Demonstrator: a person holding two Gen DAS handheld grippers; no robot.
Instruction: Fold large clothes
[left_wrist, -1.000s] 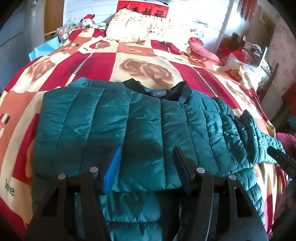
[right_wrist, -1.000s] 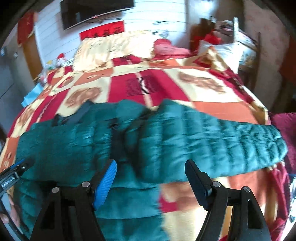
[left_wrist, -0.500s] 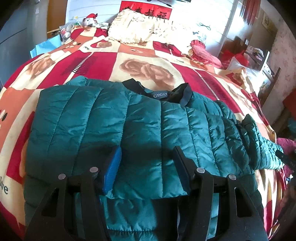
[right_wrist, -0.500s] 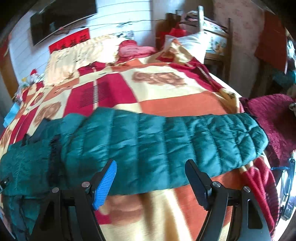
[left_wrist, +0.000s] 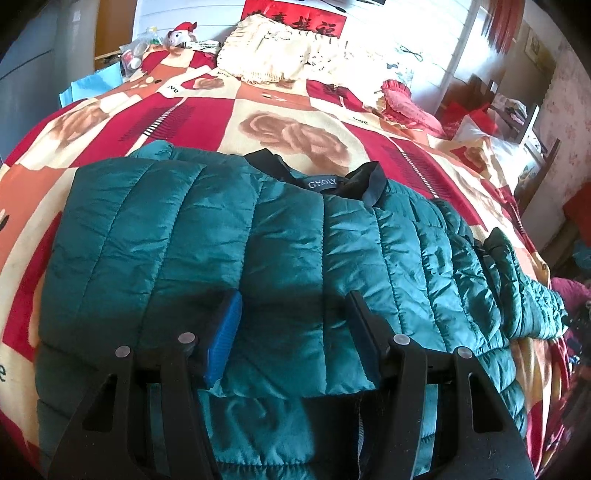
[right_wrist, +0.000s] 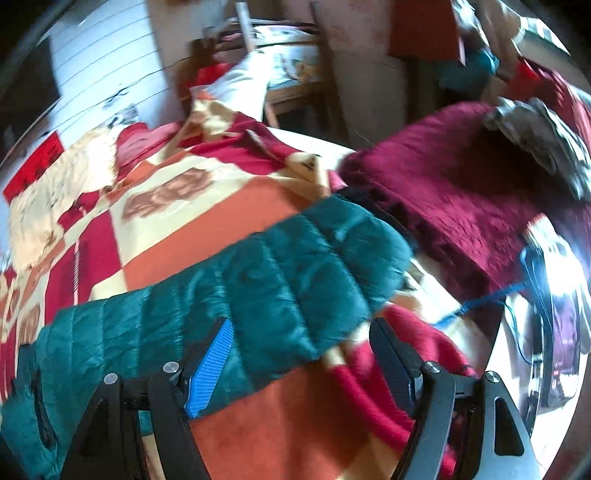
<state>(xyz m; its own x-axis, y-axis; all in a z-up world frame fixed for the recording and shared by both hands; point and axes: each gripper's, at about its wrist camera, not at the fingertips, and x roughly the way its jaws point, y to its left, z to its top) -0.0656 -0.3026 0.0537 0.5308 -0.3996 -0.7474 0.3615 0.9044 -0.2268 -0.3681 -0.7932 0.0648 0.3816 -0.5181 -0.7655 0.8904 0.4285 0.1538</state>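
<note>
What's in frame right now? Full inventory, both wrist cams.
puffer jacket: 1, teal, flat on the bedspread, one sleeve stretched sideways
bedspread: 1, red, orange and cream rose print, covers the bed
fringed throw: 1, cream, head of bed
plush toy: 1, red and white, far corner
maroon blanket: 1, past the sleeve cuff
left gripper: 1, black, one blue pad, jaws open over the jacket body
right gripper: 1, black, one blue pad, jaws open over the sleeve

Home bedroom, patterned bedspread (left_wrist: 288, 122), pillow (left_wrist: 280, 59), plush toy (left_wrist: 181, 31)
</note>
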